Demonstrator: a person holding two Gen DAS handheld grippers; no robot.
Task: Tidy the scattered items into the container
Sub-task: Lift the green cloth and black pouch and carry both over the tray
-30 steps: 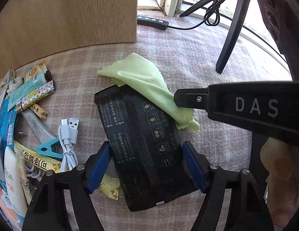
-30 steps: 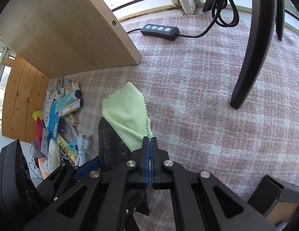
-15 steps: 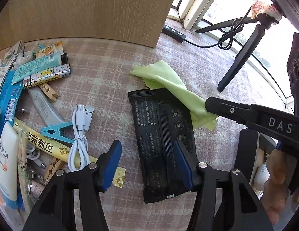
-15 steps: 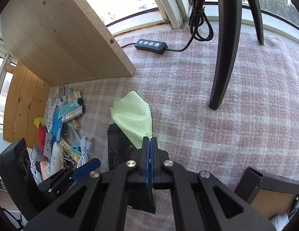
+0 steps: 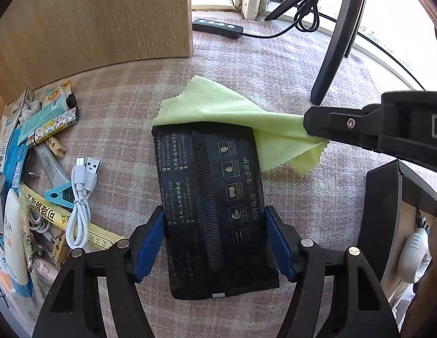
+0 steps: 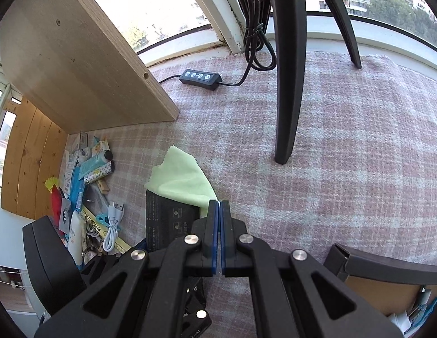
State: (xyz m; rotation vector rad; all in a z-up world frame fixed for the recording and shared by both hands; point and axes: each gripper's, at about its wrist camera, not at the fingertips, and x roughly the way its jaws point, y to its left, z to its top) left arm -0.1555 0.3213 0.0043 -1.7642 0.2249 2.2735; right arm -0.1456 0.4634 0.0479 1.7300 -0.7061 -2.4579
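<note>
**Fingers: right clamped on cloth, left straddling black pouch**

Right gripper [image 6: 219, 211] fingers are pressed together on the near right corner of the pale green square microfibre cloth [image 5: 218, 109]. Cloth is pulled taut toward the right, its far part lying flat on the pink checked tablecloth [image 5: 246, 56], one edge tucked under the far end of the flat black plastic pouch with white print [image 5: 212, 202].

Left gripper [image 5: 215, 239] fingers are apart, blue pads on either side of the pouch's near half, and have just been opening again. Pads sit close to the pouch edges, but a firm press is not evident, so I read it as not gripped.

Key relation: the pouch's long axis runs near-to-far, straight out from the left fingers, which span its short width. The left hand is clearly the nearer one for the pouch. The black open box [image 5: 387, 197], probably the container, sits at the right edge, just beside the right gripper, with some items already inside.

Judgement: the cloth goes right into the box first; dragging it may shift the pouch resting on it.

Leftover clutter is piled far left: white coiled USB cable [image 5: 80, 197], turquoise plastic clothes peg [image 5: 59, 197], tubes, sachets.
</note>
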